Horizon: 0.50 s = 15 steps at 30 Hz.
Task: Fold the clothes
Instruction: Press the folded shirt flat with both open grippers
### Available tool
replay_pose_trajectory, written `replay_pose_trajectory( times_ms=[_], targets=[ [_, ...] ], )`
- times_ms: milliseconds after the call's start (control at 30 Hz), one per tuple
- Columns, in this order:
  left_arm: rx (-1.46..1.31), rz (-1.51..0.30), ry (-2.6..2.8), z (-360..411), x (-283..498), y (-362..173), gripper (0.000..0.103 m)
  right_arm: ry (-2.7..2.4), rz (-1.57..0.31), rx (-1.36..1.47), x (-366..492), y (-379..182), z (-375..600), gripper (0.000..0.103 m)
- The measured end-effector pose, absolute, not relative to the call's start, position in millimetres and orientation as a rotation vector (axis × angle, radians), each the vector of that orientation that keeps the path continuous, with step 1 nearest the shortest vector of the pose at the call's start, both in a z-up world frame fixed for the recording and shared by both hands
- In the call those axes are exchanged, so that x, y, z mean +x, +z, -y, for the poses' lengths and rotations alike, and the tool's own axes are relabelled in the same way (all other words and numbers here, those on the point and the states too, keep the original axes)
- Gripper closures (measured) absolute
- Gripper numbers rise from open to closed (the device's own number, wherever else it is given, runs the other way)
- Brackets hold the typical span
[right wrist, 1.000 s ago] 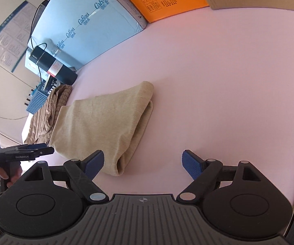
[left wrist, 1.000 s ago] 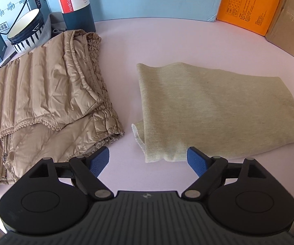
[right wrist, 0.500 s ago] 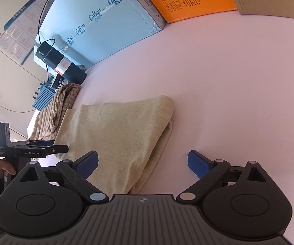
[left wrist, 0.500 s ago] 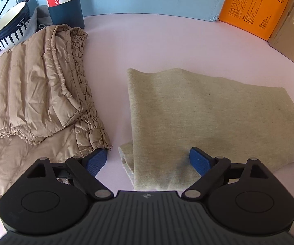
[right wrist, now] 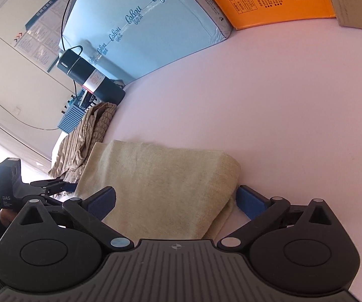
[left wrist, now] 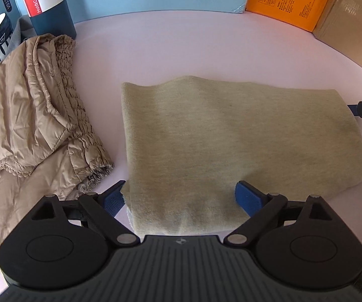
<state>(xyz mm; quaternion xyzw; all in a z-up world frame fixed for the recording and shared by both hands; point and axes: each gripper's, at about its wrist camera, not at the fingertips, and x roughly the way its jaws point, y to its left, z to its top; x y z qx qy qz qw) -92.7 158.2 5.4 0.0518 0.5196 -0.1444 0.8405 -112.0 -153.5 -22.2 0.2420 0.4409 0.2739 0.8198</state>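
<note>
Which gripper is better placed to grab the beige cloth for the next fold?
Probably either, and likely both together. The left gripper is open and straddles the near left corner of the beige cloth; the right gripper is open and straddles the folded right end. Neither has closed on the fabric yet.

Left gripper (left wrist: pixel 179 197) jaws spread wide, straddling beige cloth (left wrist: pixel 231 136) edge.

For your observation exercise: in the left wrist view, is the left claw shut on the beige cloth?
No, the left claw is open, its fingers straddling the cloth.
</note>
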Motion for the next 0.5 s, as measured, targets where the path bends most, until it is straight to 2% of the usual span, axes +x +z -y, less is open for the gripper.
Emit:
replay_pose_trajectory(
  times_ms=[100,200,500],
  targets=[
    [0.102,-1.081,-0.308,-154.9,-82.0,3.0,0.01,0.608,-0.958,0.575,-118.8,-25.3,163.5,0.0],
    [0.095,-1.063,-0.31,-151.5,-71.4,0.6,0.001,0.617,-0.952,0.625,-120.3,-29.2,169.6,0.0],
    [0.101,-1.035,-0.326,-137.9,-43.3,-4.8,0.0,0.66,-0.877,0.565,-102.1,-31.9,146.6,0.0]
  ],
)
